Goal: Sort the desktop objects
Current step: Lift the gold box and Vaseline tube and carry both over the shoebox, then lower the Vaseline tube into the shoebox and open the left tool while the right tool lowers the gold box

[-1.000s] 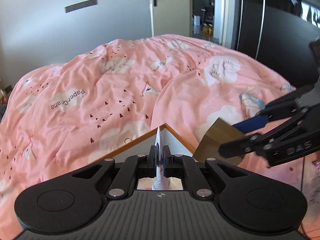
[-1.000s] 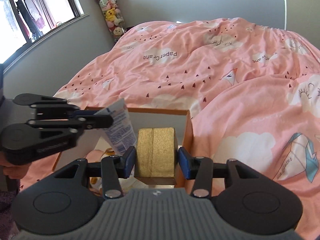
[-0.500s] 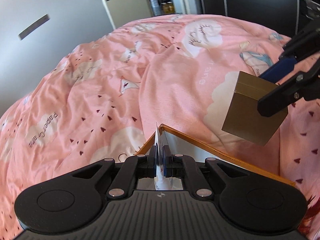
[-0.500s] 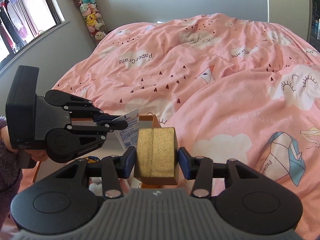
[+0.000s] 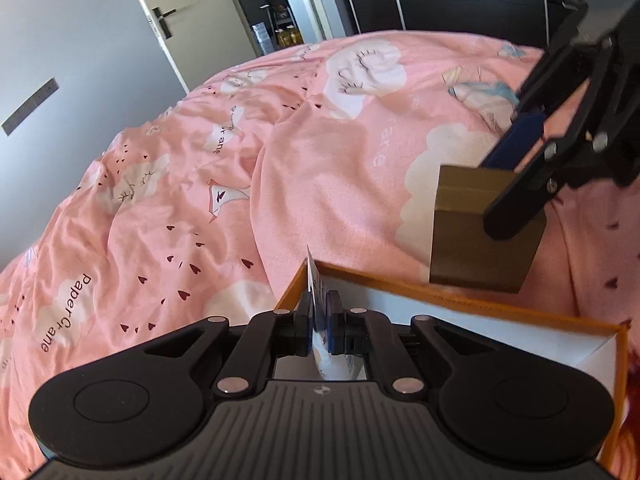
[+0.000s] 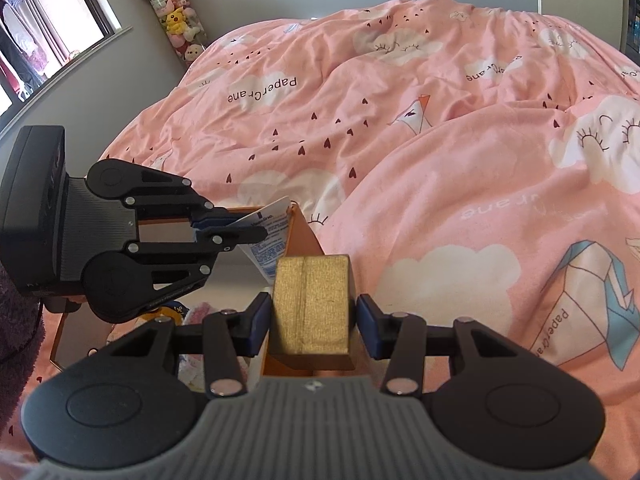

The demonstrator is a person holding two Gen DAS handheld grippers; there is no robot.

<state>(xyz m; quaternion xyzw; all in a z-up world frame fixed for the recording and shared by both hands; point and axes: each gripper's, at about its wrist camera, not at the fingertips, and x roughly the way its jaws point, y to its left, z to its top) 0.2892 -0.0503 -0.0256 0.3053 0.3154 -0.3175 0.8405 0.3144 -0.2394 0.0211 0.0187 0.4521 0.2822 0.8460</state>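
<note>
My left gripper (image 5: 319,312) is shut on the flat crimped end of a white tube with blue print (image 5: 314,280), held over the orange-rimmed box (image 5: 460,286). In the right wrist view the left gripper (image 6: 240,228) holds the tube (image 6: 268,236) above the box's far corner (image 6: 300,232). My right gripper (image 6: 312,316) is shut on a gold box (image 6: 310,304), held just above the orange box's right rim. The gold box (image 5: 476,236) also shows in the left wrist view, clamped in the right gripper (image 5: 516,184).
The orange box rests on a bed with a pink quilt (image 6: 440,140). Soft toys and small items (image 6: 188,356) lie inside the box. A tube of plush toys (image 6: 176,20) stands by the wall. A door (image 5: 140,40) is beyond the bed.
Both grippers have shifted right and lowered a little relative to the box. The gold box now hangs closer over the rim; the tube stays clamped.
</note>
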